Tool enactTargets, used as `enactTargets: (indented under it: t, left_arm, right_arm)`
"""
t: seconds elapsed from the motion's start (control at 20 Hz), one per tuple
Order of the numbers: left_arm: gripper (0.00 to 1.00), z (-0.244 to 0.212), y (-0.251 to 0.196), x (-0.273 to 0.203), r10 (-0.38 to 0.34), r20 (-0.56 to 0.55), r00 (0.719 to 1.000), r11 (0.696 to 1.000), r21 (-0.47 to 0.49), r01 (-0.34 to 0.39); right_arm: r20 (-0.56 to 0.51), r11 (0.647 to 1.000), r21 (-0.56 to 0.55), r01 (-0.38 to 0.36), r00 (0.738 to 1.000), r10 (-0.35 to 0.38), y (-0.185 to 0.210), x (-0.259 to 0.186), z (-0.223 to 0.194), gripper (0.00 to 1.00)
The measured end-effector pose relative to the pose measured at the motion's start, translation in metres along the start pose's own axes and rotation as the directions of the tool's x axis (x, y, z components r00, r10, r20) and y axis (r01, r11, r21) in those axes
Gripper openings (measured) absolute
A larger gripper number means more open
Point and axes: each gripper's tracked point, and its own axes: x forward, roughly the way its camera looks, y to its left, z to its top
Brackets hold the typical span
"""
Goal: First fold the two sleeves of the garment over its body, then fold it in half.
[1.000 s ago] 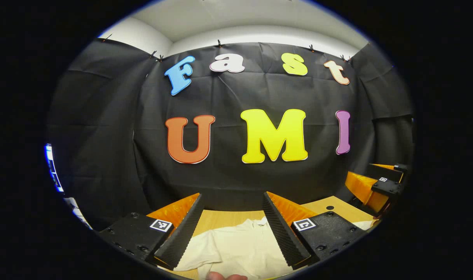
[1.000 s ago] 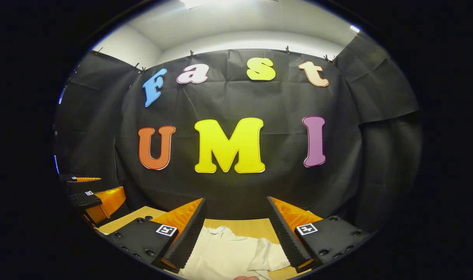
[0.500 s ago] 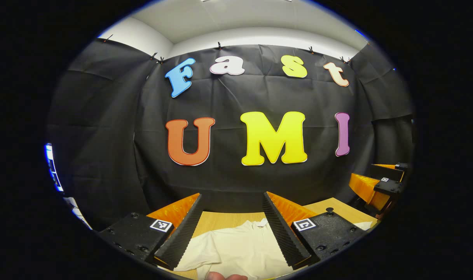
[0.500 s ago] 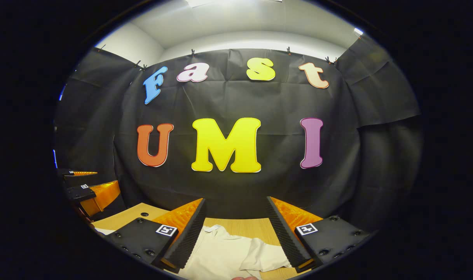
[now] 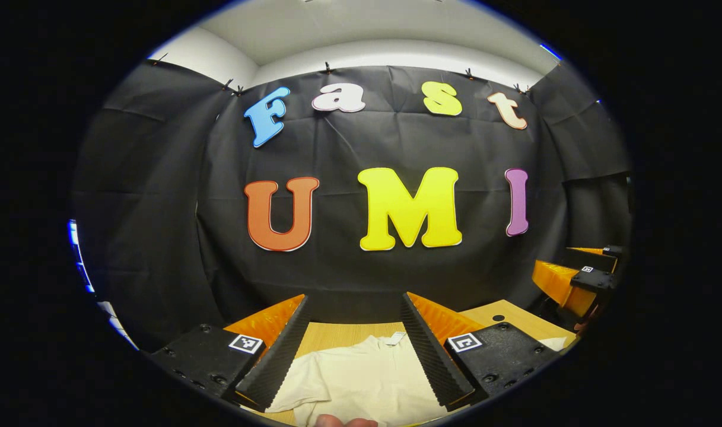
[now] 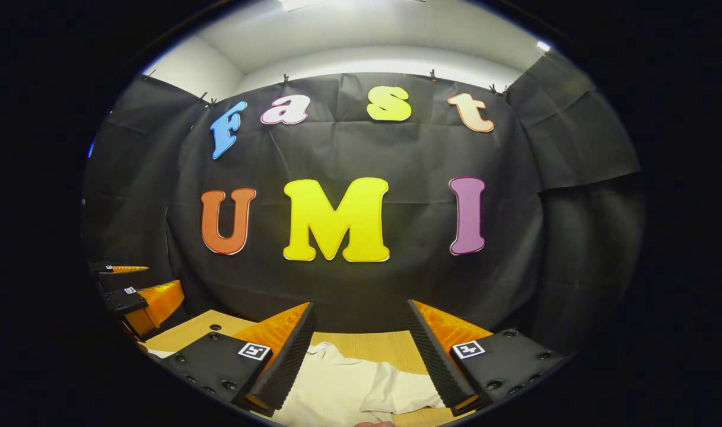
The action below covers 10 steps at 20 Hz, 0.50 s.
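Cream cotton garment [image 5: 361,379]: flat on wooden table [image 5: 337,333], collar toward 12 o'clock, long axis 6–12.
Left gripper [image 5: 353,317]: fingers apart, holding nothing.
Right gripper [image 6: 361,320]: fingers apart, holding nothing.

both cameras sit low over the table [image 5: 337,333], facing the black cloth wall [image 5: 349,148] head-on from near. left gripper view shows the right gripper [image 5: 577,276] at its right edge; right gripper view shows the left gripper [image 6: 132,290] at its left edge. both share the cream garment [image 6: 349,388] at bottom centre.
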Motion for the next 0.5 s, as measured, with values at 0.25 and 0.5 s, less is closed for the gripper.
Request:
enactTargets:
  t: [0.25, 0.5]
  left_arm:
    - [0.97, -0.004, 0.0, 0.0, 0.001, -0.008, 1.0, 1.0, -0.003, -0.001]
    - [0.97, -0.013, -0.004, 0.003, -0.009, -0.03, 1.0, 1.0, -0.001, 0.009]
  right_arm:
    - [-0.016, 1.0, -0.003, 0.007, 1.0, -0.007, -0.003, 0.002, -0.005, 0.95]
    - [-0.043, 1.0, -0.008, 0.021, 0.999, -0.021, -0.013, 0.004, -0.011, 0.95]
